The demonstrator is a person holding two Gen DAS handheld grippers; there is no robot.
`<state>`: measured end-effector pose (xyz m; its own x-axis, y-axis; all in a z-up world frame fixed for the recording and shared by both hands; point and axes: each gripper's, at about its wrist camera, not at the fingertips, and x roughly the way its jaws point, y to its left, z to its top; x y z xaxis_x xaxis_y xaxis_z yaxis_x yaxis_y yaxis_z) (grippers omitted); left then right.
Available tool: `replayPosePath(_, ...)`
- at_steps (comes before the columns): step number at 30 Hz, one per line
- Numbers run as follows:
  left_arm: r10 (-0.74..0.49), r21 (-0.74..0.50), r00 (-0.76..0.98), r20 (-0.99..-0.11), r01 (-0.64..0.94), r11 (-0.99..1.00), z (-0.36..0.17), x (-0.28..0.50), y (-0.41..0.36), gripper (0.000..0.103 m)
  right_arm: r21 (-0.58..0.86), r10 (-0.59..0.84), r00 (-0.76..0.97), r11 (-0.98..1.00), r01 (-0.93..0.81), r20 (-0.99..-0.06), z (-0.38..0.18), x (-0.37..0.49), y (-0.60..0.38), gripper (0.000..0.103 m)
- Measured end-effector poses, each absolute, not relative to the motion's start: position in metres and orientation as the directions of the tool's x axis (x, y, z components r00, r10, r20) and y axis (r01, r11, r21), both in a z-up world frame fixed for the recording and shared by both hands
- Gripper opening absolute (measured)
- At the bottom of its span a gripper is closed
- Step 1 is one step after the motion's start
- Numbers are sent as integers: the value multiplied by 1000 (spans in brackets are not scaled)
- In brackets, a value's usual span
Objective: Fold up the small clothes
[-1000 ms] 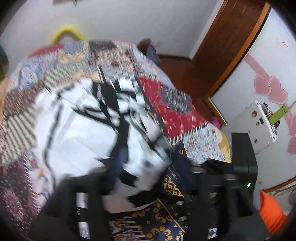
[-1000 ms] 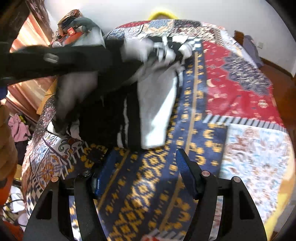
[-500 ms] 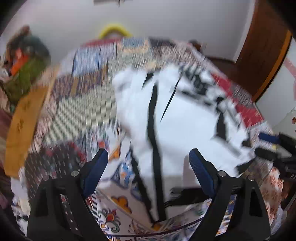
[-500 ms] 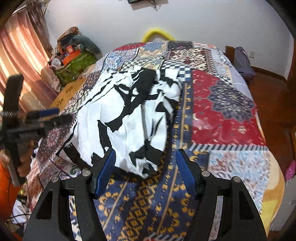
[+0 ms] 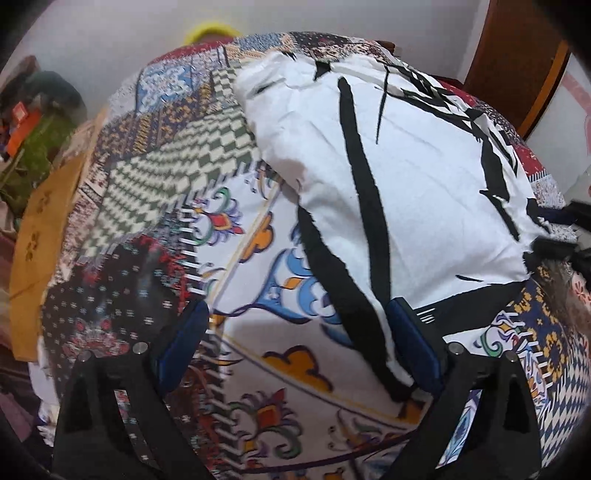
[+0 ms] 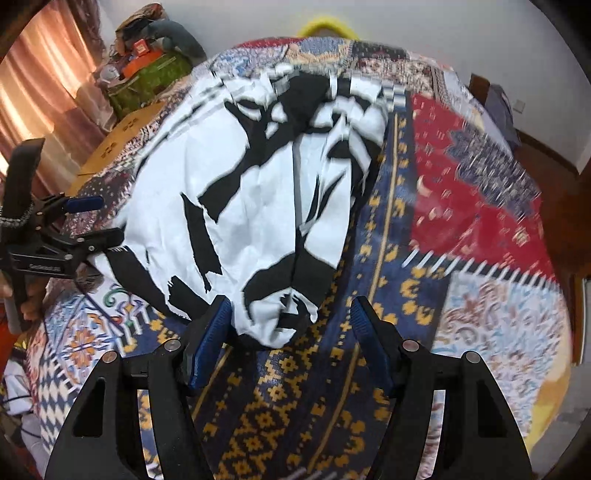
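A white garment (image 5: 406,166) with broad black strokes lies spread on the patchwork bedspread (image 5: 166,177). My left gripper (image 5: 297,347) hangs over the garment's lower left corner, its jaws opening wide. A black-edged strip of cloth lies just inside the right finger and neither pad presses on it. In the right wrist view the garment (image 6: 251,192) reaches down to my right gripper (image 6: 290,343), which is open. The cloth's rounded near end sits loose between those fingers. The left gripper (image 6: 107,219) shows at the garment's left edge, and the right gripper (image 5: 543,234) at its right edge.
The bedspread (image 6: 480,203) fills most of both views. A cardboard box (image 6: 118,133) and a green bag of clutter (image 6: 147,74) stand past the bed's left side, by pink curtains (image 6: 37,92). A wooden door (image 5: 517,55) is at the right, and a yellow hoop (image 6: 325,27) behind the bed.
The left gripper let go of the lifted garment, which dropped flat onto the bed. It then swung down to the garment's left corner with its jaws spreading. The right gripper stayed put.
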<state>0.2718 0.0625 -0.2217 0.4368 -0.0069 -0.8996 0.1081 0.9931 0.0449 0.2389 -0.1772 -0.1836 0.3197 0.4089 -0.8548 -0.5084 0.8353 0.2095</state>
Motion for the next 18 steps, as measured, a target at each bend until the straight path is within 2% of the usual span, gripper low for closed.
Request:
replayPosePath(4, -52, -18, 459, -887, 78, 997, -205, 277, 76, 98, 193, 434, 382, 828, -527, -816, -155, 243, -180, 64)
replayPosePath(9, -28, -23, 515, -857, 16, 1000, -184, 303, 89, 98, 188, 462, 440, 823, -536, -770, -134, 265, -170, 64)
replayPosePath(18, 16, -23, 558, -830, -62, 998, -173, 363, 98, 98, 240, 499, 405, 806, -540, -766, -146, 340, -131, 60)
